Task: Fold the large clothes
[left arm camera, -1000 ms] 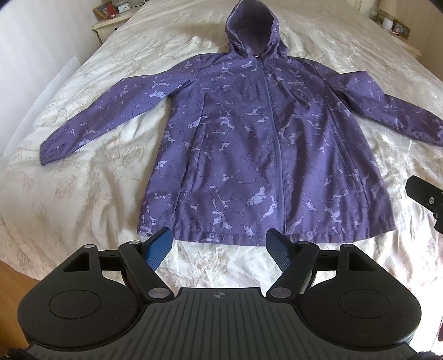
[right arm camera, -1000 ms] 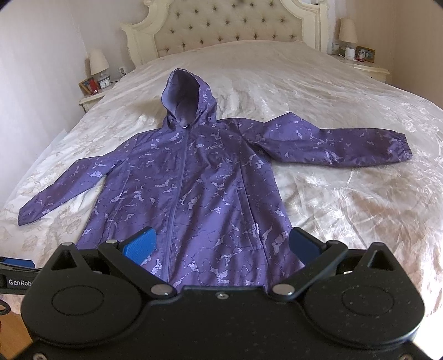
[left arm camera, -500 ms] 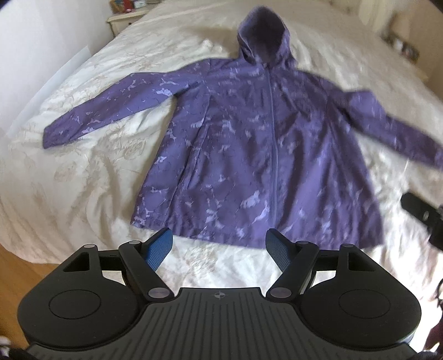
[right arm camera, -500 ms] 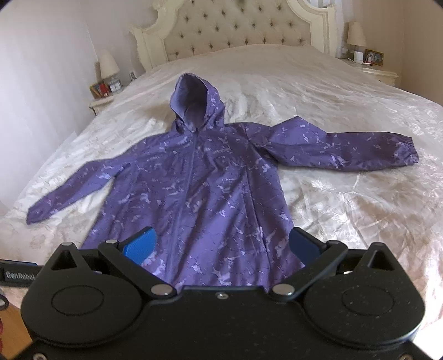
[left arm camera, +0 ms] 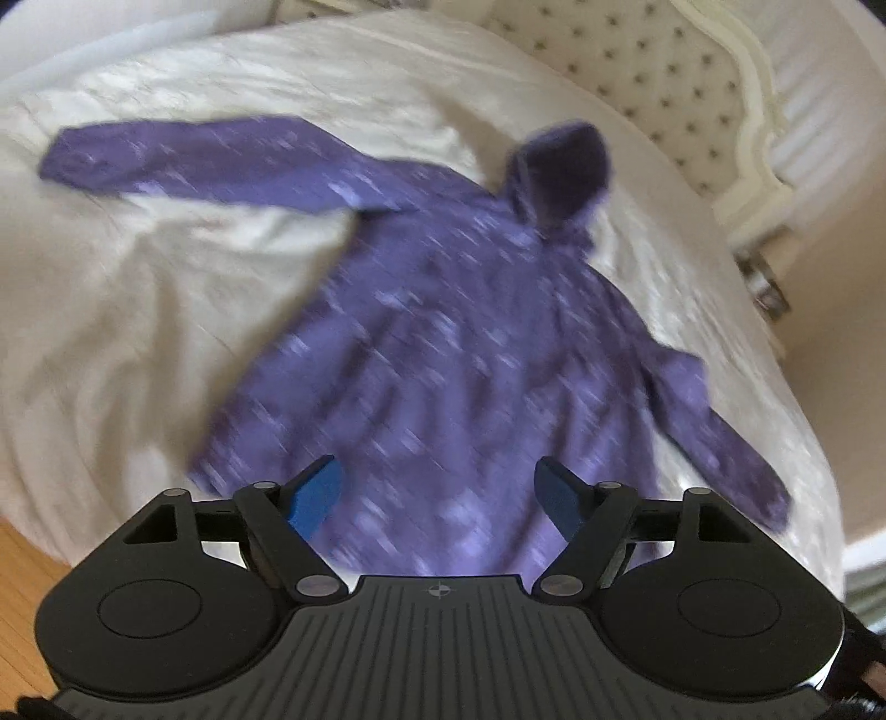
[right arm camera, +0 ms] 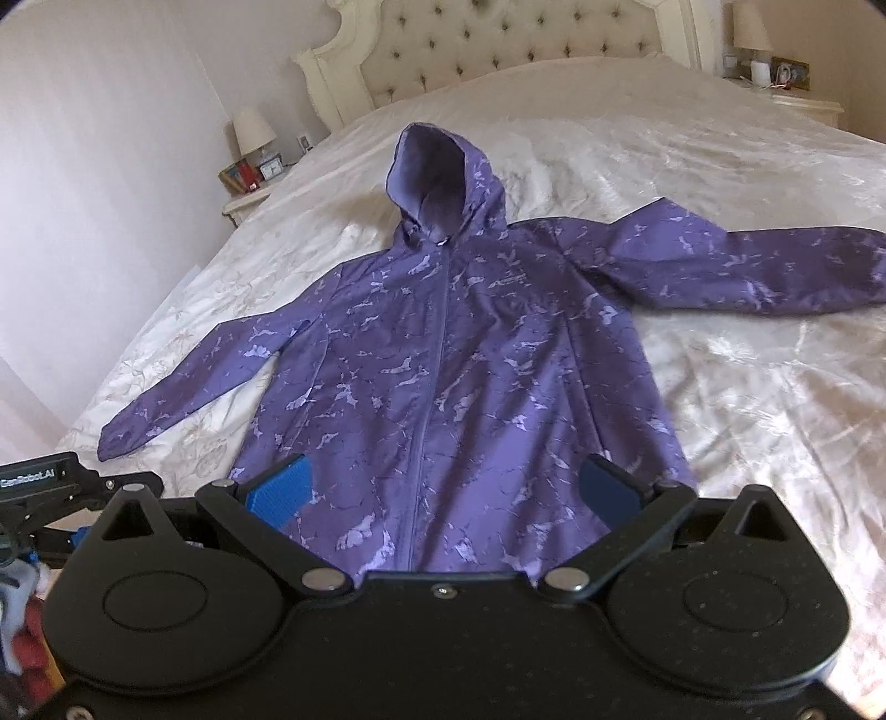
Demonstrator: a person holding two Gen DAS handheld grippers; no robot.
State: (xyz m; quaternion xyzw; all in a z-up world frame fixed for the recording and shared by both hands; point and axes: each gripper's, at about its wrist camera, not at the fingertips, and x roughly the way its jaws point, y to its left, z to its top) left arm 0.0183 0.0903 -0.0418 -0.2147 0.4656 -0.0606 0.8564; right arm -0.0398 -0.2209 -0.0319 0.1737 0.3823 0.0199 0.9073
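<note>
Nearest, the right gripper [right arm camera: 443,487] stands wide open, holding nothing, above the hem of the purple hooded jacket [right arm camera: 454,360]. The left gripper [left arm camera: 440,490] is opening, nothing between its blue pads [left arm camera: 315,495]. The jacket lies flat, zipped, sleeves spread, on the cream bed [right arm camera: 747,415]. Beyond stand a tufted headboard [right arm camera: 498,50] and nightstands with lamps [right arm camera: 253,130].
</note>
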